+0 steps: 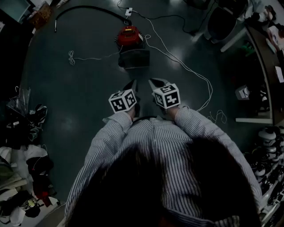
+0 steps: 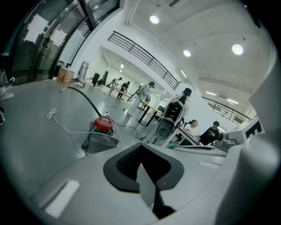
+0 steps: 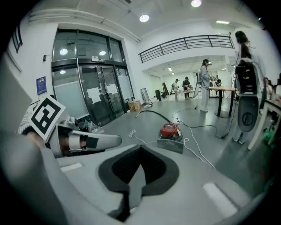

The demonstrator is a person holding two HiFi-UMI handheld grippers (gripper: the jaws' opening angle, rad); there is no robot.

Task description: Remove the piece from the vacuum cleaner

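Note:
The red vacuum cleaner [image 1: 128, 36] stands on the dark floor, with a grey box-shaped piece [image 1: 134, 58] at its near side. It also shows in the left gripper view as the vacuum cleaner [image 2: 104, 124] with the grey piece [image 2: 100, 141], and in the right gripper view as the vacuum cleaner [image 3: 170, 129] with the grey piece [image 3: 171, 144]. My left gripper [image 1: 133, 84] and right gripper [image 1: 153, 81] hang side by side in the air, short of the grey piece. Both are shut and hold nothing. The left gripper [image 2: 141, 154] and right gripper [image 3: 140, 166] point toward the vacuum.
A black hose [image 1: 84, 9] curves away behind the vacuum. A white cord [image 1: 186, 66] snakes across the floor to the right. Piled clothes and bags [image 1: 22, 133] lie at the left, desks and shelves [image 1: 266, 66] at the right. Several people [image 3: 205, 83] stand far off.

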